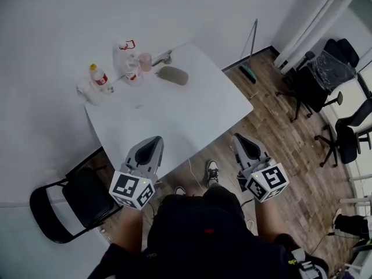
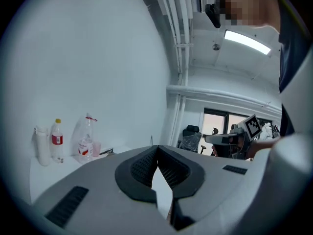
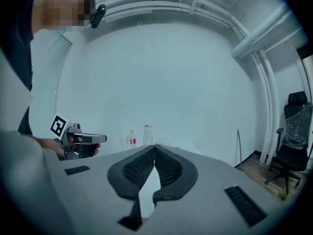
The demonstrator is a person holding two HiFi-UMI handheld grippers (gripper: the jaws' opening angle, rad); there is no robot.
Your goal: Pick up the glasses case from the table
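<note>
The glasses case (image 1: 173, 75), a grey-brown oval, lies on the far part of the white table (image 1: 192, 112), near its back edge. My left gripper (image 1: 152, 140) hovers over the table's near edge, shut and holding nothing. Just off the table's near right corner, my right gripper (image 1: 239, 138) is also shut and empty. Both point toward the case and are well short of it. In the left gripper view the left gripper (image 2: 157, 148) has its pads meeting. The right gripper view shows the right gripper (image 3: 155, 147) closed the same way. The case is hidden in both gripper views.
Left of the case stand a small red-labelled bottle (image 1: 100, 78), a large clear bottle (image 1: 127, 63) and a pink cup (image 1: 145, 61). A black folding chair (image 1: 75, 205) sits at the table's near left. Office chairs (image 1: 317, 80) and a broom (image 1: 250, 68) are on the wooden floor at right.
</note>
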